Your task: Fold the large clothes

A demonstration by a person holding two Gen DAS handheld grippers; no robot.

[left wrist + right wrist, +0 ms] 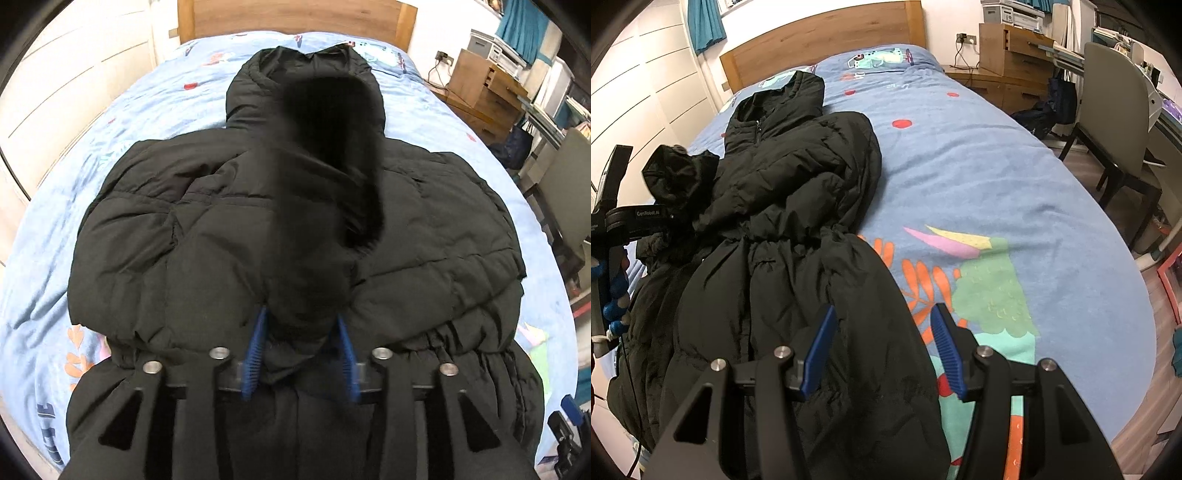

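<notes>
The bed (1015, 192) lies bare right of the black padded coat (783, 206), which sprawls along its left edge, hood toward the headboard (820, 48). The left gripper (301, 332) straddles a blurred sleeve, grip uncertain. The right gripper (882, 332) gapes, empty, over the hem.

In the left wrist view, a motion-blurred black sleeve (314, 192) hangs in front of the black quilted puffer coat (155, 236), hiding its zip line and collar. The sleeve's lower end covers the tips of the left gripper (302, 350)'s blue ribbed pads (255, 354), so contact cannot be told. The coat's hem runs off the bottom edge. In the right wrist view, the coat's left side is cut off behind the left gripper's body.
</notes>
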